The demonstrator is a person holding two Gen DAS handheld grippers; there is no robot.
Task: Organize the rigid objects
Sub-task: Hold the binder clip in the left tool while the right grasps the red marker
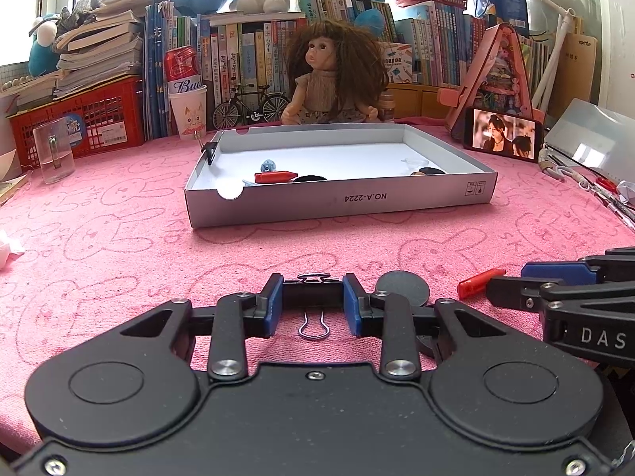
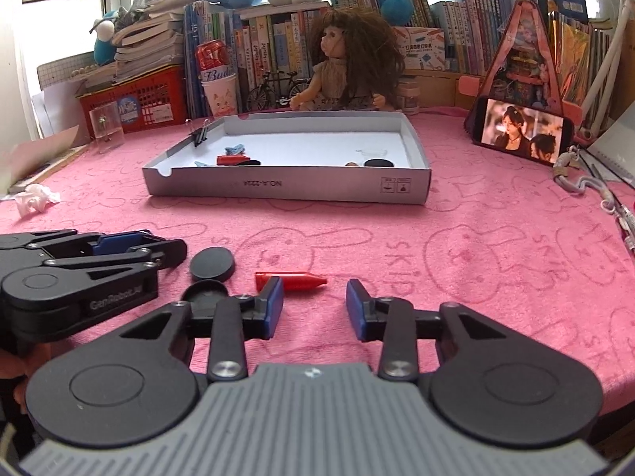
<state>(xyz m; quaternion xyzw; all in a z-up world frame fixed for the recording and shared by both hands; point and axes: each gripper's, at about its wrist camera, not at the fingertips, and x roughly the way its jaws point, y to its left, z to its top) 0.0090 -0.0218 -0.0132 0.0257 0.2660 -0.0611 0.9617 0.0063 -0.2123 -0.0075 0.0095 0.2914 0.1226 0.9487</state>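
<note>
— Jaws on the left gripper?
— Clamped on a black binder clip, low over the pink surface.
— Right gripper?
— Parted, empty; red whistle just ahead.

The box front wall reads "NO.A-2224", printed upside down. The red can shows "Bud". The right gripper body shows "DAS". The left gripper body reads "GenRobot.AI".

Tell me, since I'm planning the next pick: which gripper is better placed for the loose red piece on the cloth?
Right. The right gripper is open, with the red piece just ahead of its fingers; the left gripper is already clamped on a binder clip.
</note>
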